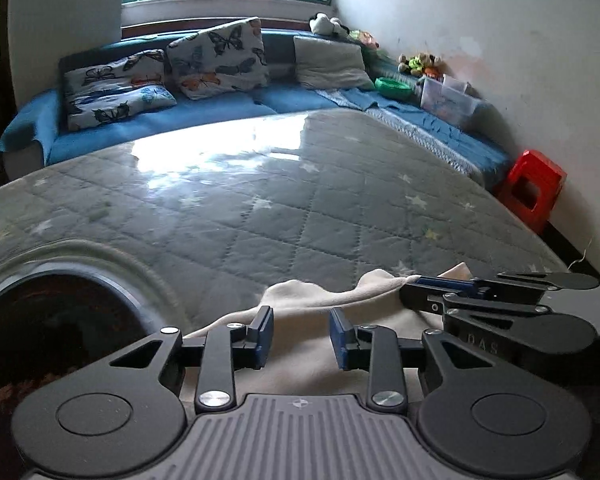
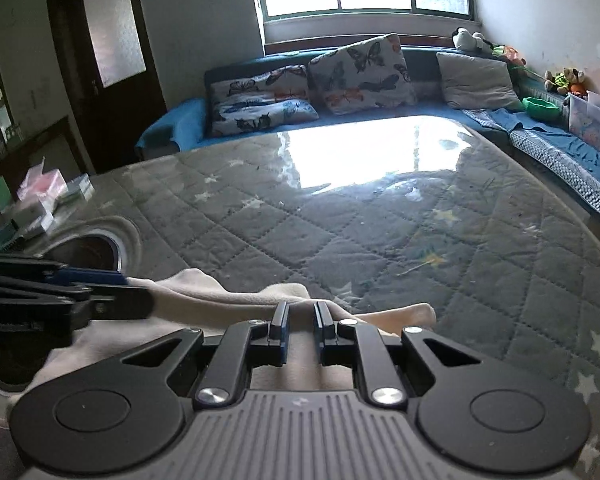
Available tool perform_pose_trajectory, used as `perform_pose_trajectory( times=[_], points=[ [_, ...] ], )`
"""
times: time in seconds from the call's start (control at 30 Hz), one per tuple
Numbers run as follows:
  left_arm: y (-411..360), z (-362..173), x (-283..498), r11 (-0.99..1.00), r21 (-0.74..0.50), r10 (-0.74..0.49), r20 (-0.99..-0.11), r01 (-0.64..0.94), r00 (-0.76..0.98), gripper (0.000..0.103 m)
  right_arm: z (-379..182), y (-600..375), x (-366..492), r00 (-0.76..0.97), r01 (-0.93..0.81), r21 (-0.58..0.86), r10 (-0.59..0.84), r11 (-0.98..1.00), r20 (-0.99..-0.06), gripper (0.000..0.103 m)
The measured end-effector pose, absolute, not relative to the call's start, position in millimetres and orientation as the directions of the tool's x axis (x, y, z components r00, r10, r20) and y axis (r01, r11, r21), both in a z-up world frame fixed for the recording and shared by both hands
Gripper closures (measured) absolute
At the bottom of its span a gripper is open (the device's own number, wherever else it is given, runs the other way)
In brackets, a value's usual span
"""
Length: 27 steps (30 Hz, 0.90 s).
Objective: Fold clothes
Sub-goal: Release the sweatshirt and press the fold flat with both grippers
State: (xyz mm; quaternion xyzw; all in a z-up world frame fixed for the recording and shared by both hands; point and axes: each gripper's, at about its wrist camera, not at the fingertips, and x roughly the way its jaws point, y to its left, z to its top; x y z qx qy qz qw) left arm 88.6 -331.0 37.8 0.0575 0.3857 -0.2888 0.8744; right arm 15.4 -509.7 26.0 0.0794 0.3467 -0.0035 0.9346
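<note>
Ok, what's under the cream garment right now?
The cream garment lies on the grey quilted table cover, near its front edge. Both claws and the cloth itself hide whatever sits directly beneath it.

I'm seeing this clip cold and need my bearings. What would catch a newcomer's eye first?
Most likely the bright window glare across the far half of the grey quilted table cover. Then the cream cloth bunched at the near edge, with the left gripper open over it and the right gripper beside it. Behind, butterfly cushions lean on a blue sofa.
</note>
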Motion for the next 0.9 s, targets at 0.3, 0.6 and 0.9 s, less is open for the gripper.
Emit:
perform_pose_trajectory(
  times=[0.3, 0.6, 0.9],
  points=[
    [-337, 25, 104, 0.833, -0.156, -0.467, -0.713, 0.531, 0.523, 0.069, 29, -512, 14, 0.77, 0.058, 0.164, 0.06, 0.985, -0.635, 0.09],
    [-333, 27, 104, 0.837, -0.165, -0.467, -0.714, 0.522, 0.522, 0.068, 41, -481, -17, 0.772, -0.074, 0.129, 0.139, 0.989, -0.621, 0.089],
    [-313, 33, 92, 0.834, -0.163, -0.471, -0.709, 0.527, 0.526, 0.069, 40, -441, -38, 0.761, -0.207, 0.057, 0.198, 0.977, -0.617, 0.088]
  ],
)
